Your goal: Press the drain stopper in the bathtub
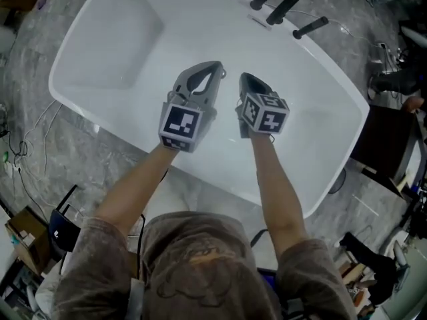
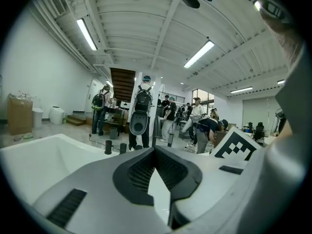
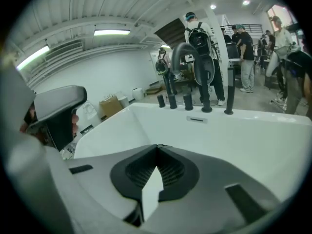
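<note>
1. White bathtub (image 1: pixel 113 59) fills most of the head view. It stands on a grey mottled floor (image 1: pixel 80 159), and black tap fittings (image 1: pixel 288 4) stand in a row on its far rim.
2. Drain stopper: cannot be made out in any view. The part of the tub bottom beneath the two grippers is hidden by them.
3. Left gripper (image 1: pixel 218 68): held over the middle of the tub, with its marker cube (image 1: pixel 180 127) toward the person. In the left gripper view the jaws meet at the tips. Only white tub surface shows through the gap lower down, and nothing is gripped.
4. Right gripper (image 1: pixel 244 79): just beside the left one and not touching it, also over the tub. In the right gripper view the jaws are tip to tip and hold nothing.
5. Left gripper view: several people (image 2: pixel 142 112) stand beyond the tub, some wearing backpacks.
</note>
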`<action>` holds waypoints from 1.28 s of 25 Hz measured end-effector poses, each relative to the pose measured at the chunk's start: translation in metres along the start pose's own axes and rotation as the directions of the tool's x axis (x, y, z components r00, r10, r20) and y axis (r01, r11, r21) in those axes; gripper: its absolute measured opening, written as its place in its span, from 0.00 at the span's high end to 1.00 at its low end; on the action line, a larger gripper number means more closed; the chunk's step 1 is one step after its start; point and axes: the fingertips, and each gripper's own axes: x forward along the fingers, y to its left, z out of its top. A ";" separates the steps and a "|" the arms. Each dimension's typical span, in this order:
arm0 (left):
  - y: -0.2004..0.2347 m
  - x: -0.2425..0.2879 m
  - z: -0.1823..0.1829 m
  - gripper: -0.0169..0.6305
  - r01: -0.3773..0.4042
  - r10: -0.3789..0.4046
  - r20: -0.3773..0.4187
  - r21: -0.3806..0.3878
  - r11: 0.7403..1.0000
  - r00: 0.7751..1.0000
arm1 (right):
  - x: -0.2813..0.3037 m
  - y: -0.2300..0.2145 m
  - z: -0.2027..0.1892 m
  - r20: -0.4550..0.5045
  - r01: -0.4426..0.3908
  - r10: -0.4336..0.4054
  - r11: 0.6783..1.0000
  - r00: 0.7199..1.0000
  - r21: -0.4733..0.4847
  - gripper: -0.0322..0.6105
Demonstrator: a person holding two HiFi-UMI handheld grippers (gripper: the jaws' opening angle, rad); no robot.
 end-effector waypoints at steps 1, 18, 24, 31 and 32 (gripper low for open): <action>-0.006 -0.006 0.011 0.97 -0.003 0.003 0.004 -0.002 1.000 1.000 | -0.013 0.004 0.008 0.015 -0.004 0.004 1.000 1.000 0.007 0.95; -0.097 -0.099 0.123 0.97 0.013 -0.014 0.020 0.022 1.000 1.000 | -0.186 0.085 0.083 0.177 -0.098 0.109 0.993 0.978 -0.070 0.95; -0.122 -0.133 0.133 0.97 0.029 -0.029 0.011 0.024 0.999 1.000 | -0.237 0.113 0.085 0.220 -0.145 0.170 0.981 0.961 -0.128 0.95; -0.145 -0.158 0.140 0.97 0.055 -0.055 0.001 0.018 0.998 0.998 | -0.287 0.134 0.084 0.256 -0.181 0.223 0.967 0.941 -0.179 0.95; -0.148 -0.160 0.142 0.97 0.060 -0.060 0.003 0.020 0.998 0.998 | -0.293 0.136 0.085 0.261 -0.185 0.231 0.964 0.937 -0.189 0.95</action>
